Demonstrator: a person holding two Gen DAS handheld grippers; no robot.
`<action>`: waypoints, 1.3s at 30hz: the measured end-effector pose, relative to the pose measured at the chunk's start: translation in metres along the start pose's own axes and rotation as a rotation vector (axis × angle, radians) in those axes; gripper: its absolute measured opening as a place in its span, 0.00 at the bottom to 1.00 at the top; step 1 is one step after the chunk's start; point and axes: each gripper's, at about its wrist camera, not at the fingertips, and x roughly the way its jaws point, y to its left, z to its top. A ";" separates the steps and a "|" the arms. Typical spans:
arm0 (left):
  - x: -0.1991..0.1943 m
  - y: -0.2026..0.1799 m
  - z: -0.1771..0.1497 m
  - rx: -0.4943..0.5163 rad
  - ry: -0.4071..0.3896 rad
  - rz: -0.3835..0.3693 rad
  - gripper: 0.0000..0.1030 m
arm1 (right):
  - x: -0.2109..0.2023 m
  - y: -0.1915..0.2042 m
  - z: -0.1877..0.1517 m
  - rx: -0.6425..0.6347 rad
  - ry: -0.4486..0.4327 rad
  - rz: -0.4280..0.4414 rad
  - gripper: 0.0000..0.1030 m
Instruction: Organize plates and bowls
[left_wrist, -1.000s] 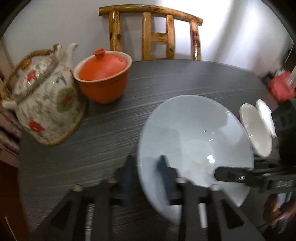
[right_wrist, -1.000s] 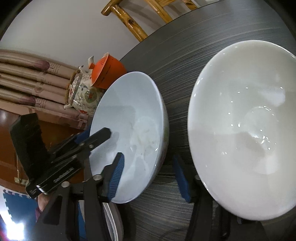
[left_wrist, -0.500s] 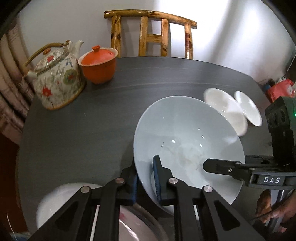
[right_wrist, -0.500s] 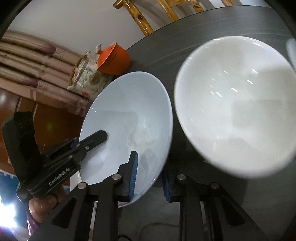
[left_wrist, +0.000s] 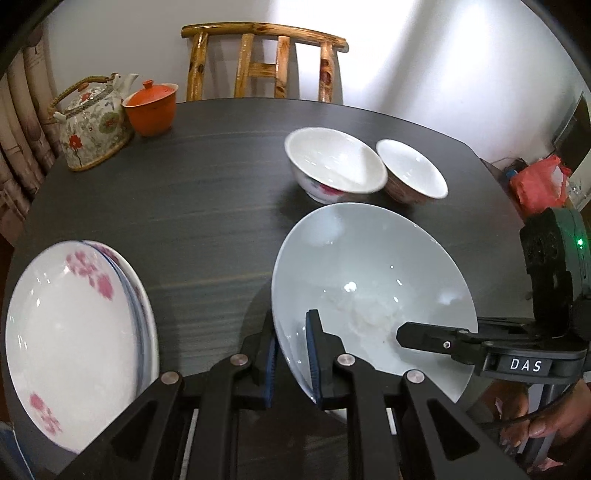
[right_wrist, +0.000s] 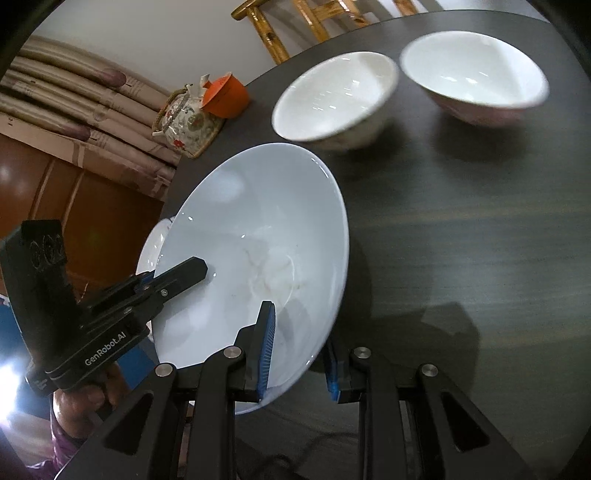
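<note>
A pale blue bowl (left_wrist: 369, 266) hangs tilted just above the dark table (left_wrist: 203, 206), held from both sides. My left gripper (left_wrist: 291, 328) is shut on its left rim, one pad inside and one outside. My right gripper (right_wrist: 299, 350) is shut on the opposite rim; in the left wrist view one of its fingers (left_wrist: 424, 334) lies across the bowl's inside. A stack of white plates (left_wrist: 74, 325) with pink flowers sits at the near left. Two white bowls (left_wrist: 332, 162) (left_wrist: 410, 170) with pink patterns outside stand side by side beyond the blue bowl.
A flowered teapot (left_wrist: 92, 122) and an orange lidded cup (left_wrist: 149, 107) stand at the table's far left edge. A wooden chair (left_wrist: 262, 62) is behind the table, a red bag (left_wrist: 539, 184) off its right side. A hand (left_wrist: 546, 424) grips the right tool.
The right gripper closed on the blue bowl's rim. Both grippers then drew back with the bowl toward the near edge, bringing the plate stack and both white bowls into view.
</note>
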 end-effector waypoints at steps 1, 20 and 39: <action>0.001 -0.006 -0.005 0.002 0.000 0.001 0.14 | -0.003 -0.003 -0.004 0.004 -0.001 -0.004 0.22; 0.018 -0.048 -0.021 0.054 -0.036 0.068 0.14 | -0.034 -0.053 -0.034 0.008 -0.068 -0.044 0.22; -0.004 -0.063 -0.034 0.078 -0.093 0.245 0.30 | -0.086 -0.060 -0.056 -0.085 -0.313 -0.143 0.45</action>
